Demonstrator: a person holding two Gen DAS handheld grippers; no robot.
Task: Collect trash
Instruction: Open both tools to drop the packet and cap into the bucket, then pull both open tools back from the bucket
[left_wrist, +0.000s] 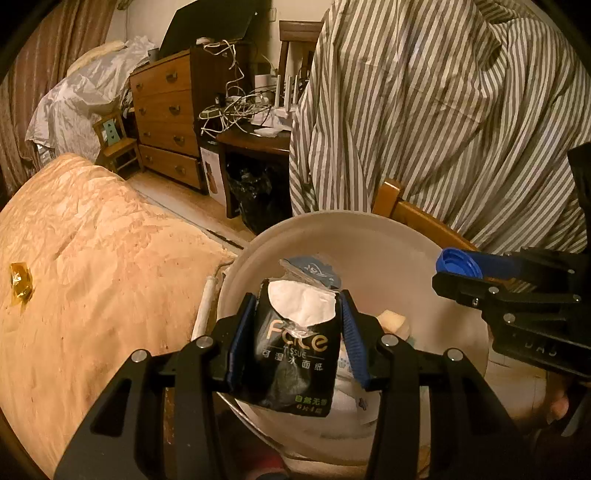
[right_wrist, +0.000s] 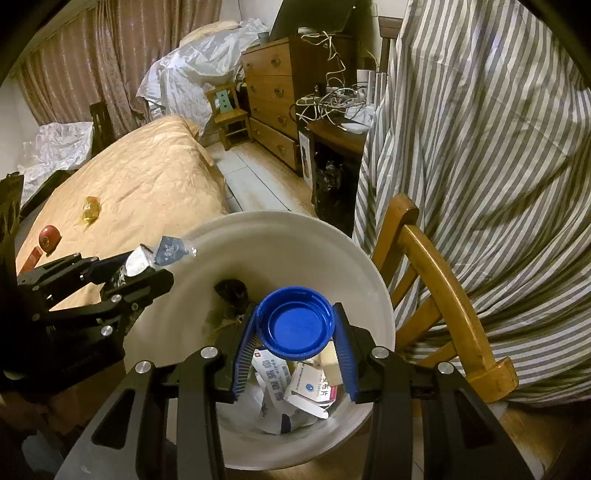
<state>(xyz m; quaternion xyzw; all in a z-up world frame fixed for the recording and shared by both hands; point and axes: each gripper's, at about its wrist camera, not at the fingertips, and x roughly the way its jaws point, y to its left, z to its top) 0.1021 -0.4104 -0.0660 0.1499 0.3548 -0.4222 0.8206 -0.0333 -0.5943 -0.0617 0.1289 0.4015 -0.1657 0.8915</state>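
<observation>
I am looking past a bed (right_wrist: 147, 177) draped in a tan cover, with a gold wrapper (right_wrist: 89, 210) lying near its left edge and what may be a red apple (right_wrist: 50, 236) beside that edge, though the view is dim there. The white bin (right_wrist: 295, 236) is sitting between the bed and a wooden chair (right_wrist: 443, 266), holding crumpled paper and boxes. My left gripper (left_wrist: 297, 325) is clamping a black tissue pack (left_wrist: 295, 347) over the bin's near rim. My right gripper (right_wrist: 295, 328) is pinching a blue bottle cap (right_wrist: 295, 321) over the bin's opening.
</observation>
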